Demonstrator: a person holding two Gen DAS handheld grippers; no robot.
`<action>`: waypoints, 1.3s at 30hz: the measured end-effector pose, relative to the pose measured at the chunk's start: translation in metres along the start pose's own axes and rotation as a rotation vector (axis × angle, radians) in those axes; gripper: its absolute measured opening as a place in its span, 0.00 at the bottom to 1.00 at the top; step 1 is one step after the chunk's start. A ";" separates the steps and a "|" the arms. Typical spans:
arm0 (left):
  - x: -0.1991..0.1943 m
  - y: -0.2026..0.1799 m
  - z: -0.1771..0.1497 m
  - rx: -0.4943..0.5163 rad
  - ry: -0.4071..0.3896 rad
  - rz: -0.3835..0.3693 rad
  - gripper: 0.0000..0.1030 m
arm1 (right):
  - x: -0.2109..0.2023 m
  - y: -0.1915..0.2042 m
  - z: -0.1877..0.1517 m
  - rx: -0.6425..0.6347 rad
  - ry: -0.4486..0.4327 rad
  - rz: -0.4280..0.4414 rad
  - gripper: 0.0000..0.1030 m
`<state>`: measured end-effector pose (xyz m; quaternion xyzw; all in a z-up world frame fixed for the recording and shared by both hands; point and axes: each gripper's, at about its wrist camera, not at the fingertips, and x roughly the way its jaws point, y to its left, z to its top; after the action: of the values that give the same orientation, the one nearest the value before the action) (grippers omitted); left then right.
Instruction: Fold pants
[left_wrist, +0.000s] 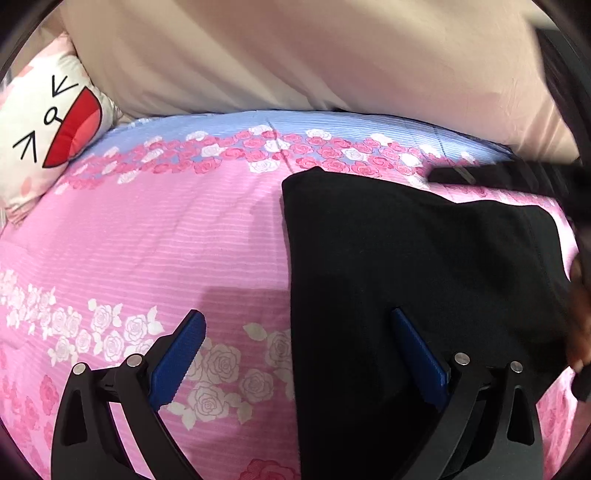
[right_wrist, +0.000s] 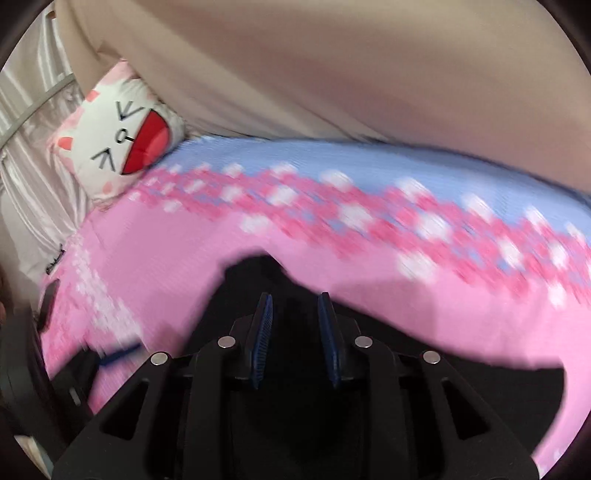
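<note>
The pants (left_wrist: 406, 258) lie on the bedspread (left_wrist: 166, 240), with the pillow (left_wrist: 40, 129) at its far-left corner.

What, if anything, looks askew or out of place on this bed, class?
Nothing stands out. The black pants lie folded flat on the pink floral bedspread, edges fairly straight, and the cat-face cushion sits at the bedspread's far edge.

Pink floral bedspread (left_wrist: 147, 240), cat-face cushion (left_wrist: 40, 136), beige wall (left_wrist: 258, 55) behind.

Soft, even indoor light with faint shadows; the left wrist view is mostly sharp, the right wrist view motion-smeared, both bulging with dark vignetted corners.
</note>
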<state>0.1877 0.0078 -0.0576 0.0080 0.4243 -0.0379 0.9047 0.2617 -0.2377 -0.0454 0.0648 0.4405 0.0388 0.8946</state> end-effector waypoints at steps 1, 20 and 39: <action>-0.001 -0.001 -0.001 0.004 -0.002 0.007 0.95 | 0.000 -0.013 -0.010 0.019 0.013 -0.039 0.22; -0.006 -0.019 0.000 0.087 -0.021 0.135 0.95 | -0.082 -0.049 -0.112 0.126 -0.088 -0.193 0.09; -0.040 0.000 -0.004 0.038 -0.029 0.089 0.95 | -0.151 -0.092 -0.172 0.356 -0.180 -0.109 0.24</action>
<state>0.1592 0.0101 -0.0297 0.0435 0.4097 -0.0055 0.9112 0.0342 -0.3337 -0.0449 0.2013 0.3614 -0.0942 0.9055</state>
